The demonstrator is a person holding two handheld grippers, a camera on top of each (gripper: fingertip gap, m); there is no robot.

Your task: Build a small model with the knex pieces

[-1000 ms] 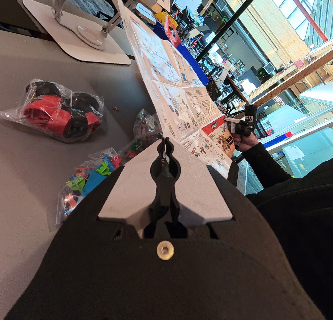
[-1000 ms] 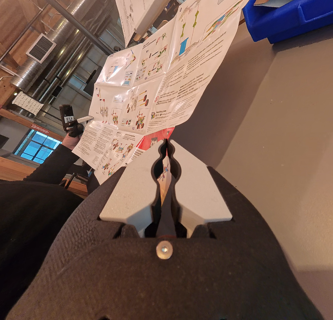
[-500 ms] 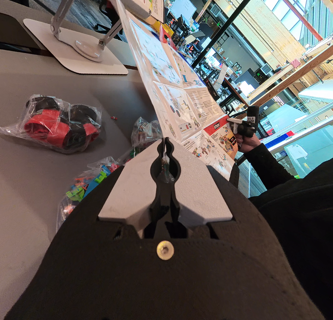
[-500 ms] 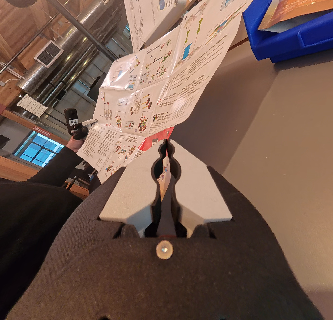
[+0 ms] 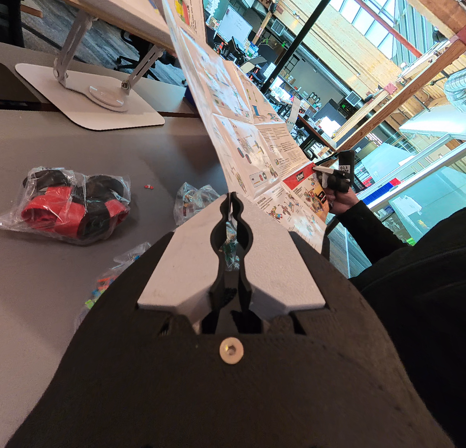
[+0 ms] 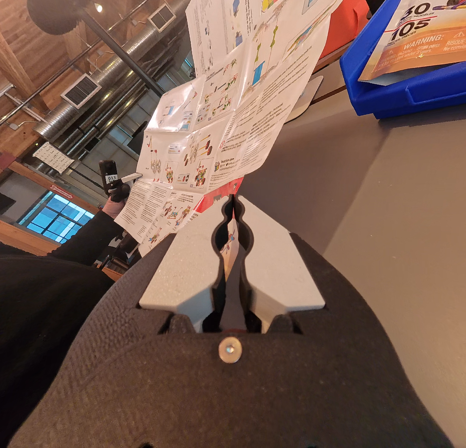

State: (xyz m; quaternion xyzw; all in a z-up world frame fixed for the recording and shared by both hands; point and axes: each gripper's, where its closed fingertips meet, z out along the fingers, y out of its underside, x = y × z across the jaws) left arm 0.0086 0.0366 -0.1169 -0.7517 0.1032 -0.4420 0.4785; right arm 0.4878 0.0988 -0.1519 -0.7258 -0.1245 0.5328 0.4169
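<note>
Both of our grippers are clenched on one big folded-out instruction sheet (image 5: 252, 133): the left gripper (image 5: 230, 196) pinches its near edge, the right gripper (image 6: 233, 197) the opposite edge by the red panel, so the sheet hangs spread in the air above the grey table (image 5: 63, 272). Since a second ago we have raised it higher and tipped it more upright, and it stays taut between us. Only the left wrist view shows the bag of red and black parts (image 5: 73, 206) and the white stand (image 5: 95, 103); only the right wrist view shows the blue bin (image 6: 403, 83) holding an orange printed pack (image 6: 416, 40).
</note>
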